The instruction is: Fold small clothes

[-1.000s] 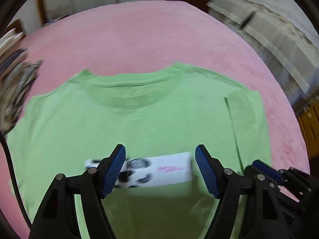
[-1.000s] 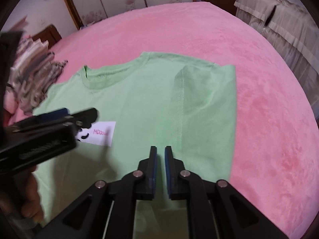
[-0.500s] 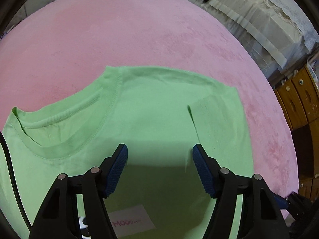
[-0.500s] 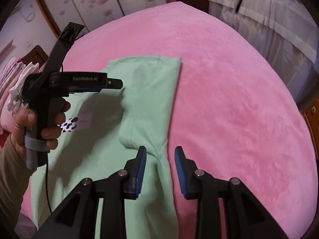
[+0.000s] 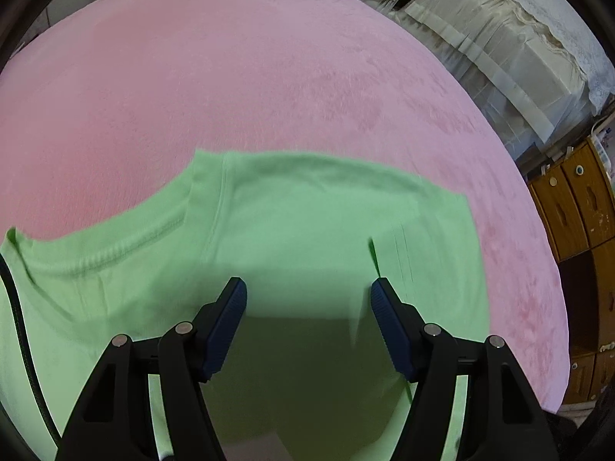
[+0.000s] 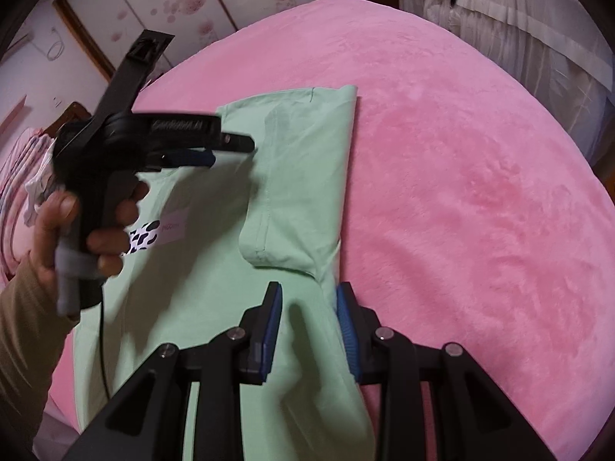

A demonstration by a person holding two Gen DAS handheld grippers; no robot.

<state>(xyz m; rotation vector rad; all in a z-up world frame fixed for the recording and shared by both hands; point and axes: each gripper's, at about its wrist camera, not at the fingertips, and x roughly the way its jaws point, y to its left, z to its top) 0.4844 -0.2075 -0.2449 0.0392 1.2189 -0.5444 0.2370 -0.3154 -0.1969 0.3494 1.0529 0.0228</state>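
Observation:
A light green T-shirt [image 5: 307, 223] lies flat on a pink bed cover [image 5: 250, 88], its right sleeve folded in over the body [image 6: 296, 192]. It has a white printed patch [image 6: 161, 232] on the chest. My left gripper [image 5: 307, 319] is open and empty, hovering above the shirt near the collar and right shoulder; it also shows in the right wrist view [image 6: 215, 150], held in a hand. My right gripper [image 6: 309, 326] is open, its jaws either side of the shirt's right side edge below the folded sleeve.
A pile of folded clothes [image 6: 27, 176] sits at the left edge of the bed. Wooden drawers [image 5: 576, 215] stand past the bed's right side. A cream curtain [image 5: 480, 34] hangs behind the bed. Sliding flowered doors [image 6: 184, 7] are at the back.
My left gripper has moved forward from the chest patch toward the collar and right shoulder. My right gripper has opened and shifted to the shirt's right side edge.

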